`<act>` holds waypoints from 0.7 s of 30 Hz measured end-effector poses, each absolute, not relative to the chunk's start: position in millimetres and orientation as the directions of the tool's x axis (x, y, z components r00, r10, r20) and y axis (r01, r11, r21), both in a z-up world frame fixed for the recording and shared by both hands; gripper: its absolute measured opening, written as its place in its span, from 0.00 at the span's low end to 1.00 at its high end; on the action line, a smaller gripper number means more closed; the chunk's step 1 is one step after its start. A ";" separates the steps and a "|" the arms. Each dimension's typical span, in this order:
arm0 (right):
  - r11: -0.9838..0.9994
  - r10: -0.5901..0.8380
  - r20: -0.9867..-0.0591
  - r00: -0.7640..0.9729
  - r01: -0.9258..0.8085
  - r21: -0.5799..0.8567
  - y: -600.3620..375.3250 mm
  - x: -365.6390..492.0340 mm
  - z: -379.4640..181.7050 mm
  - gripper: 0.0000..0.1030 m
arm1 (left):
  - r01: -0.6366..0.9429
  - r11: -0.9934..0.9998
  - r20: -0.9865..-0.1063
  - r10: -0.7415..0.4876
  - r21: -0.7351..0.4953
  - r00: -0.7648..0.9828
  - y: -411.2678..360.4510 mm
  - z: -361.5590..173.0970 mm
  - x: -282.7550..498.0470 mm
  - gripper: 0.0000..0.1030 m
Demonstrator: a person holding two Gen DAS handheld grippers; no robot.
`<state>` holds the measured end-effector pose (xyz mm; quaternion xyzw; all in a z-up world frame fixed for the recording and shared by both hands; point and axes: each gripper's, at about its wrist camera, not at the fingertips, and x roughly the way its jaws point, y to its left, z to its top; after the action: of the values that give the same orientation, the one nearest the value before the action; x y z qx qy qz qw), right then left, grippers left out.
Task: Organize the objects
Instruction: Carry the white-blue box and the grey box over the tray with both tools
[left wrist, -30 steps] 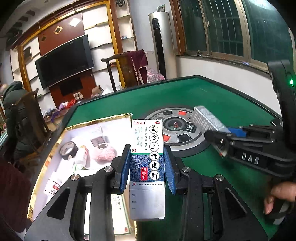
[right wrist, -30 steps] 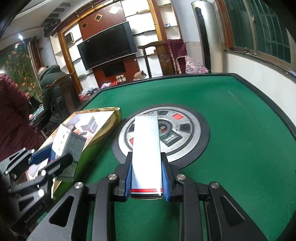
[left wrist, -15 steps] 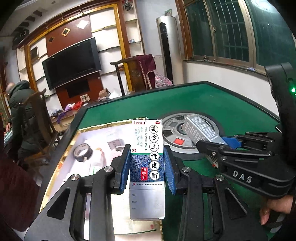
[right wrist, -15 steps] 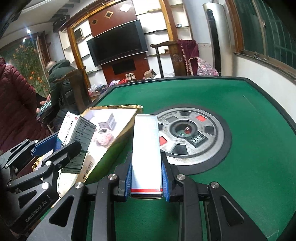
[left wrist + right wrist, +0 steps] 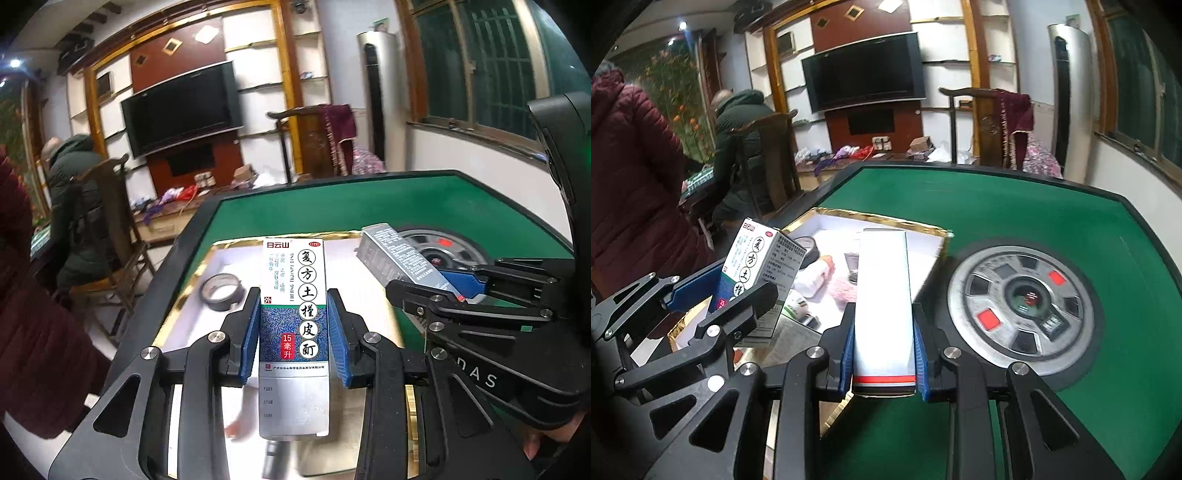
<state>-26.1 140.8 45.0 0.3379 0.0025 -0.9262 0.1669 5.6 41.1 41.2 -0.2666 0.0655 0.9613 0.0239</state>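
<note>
Left gripper point(image 5: 291, 332): jaws set narrow, blue pads pressed on both long sides of a medicine carton point(image 5: 293, 332). The carton is held lengthwise, its long axis running along the fingers, its printed top end pointing away from the camera; it is carried above the gold-rimmed box point(image 5: 184, 295).

Right gripper point(image 5: 884, 354): jaws likewise narrow, clamped on a slim white carton point(image 5: 884, 302) with a red band at its near end. Its long axis is aligned with the fingers, far end pointing forward over the box's near edge.

Box contents: a tape roll point(image 5: 220, 291) is seen on the white lining, with a pink fluffy item point(image 5: 846, 290) and small packets.

Counter point(image 5: 997, 221): green felt, round control panel point(image 5: 1021, 299) at centre, beside the box.
</note>
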 end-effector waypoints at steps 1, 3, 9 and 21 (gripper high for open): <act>-0.943 -0.309 -0.634 -0.709 0.314 0.107 136.3 -29.8 44.1 0.26 | -0.069 -0.992 -0.522 0.001 0.110 -0.853 36.4 40.3 3.0 0.33; -0.939 -0.318 -0.644 -0.696 0.324 0.114 127.4 -37.3 41.7 0.26 | -0.049 -0.993 -0.530 -0.015 0.107 -0.848 29.7 38.9 -1.1 0.33; -0.939 -0.307 -0.672 -0.674 0.331 0.096 106.6 -54.4 34.5 0.26 | -0.002 -0.995 -0.567 -0.053 0.096 -0.822 13.1 29.1 -11.6 0.33; -0.949 -0.265 -0.712 -0.650 0.305 0.075 96.0 -84.9 21.5 0.26 | 0.016 -0.995 -0.606 -0.074 0.101 -0.792 7.3 17.2 -19.0 0.33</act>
<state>-84.9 96.0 21.5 0.3876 0.0257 -0.9080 0.1569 -19.0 7.3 17.2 -0.3214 0.0451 0.9456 -0.0239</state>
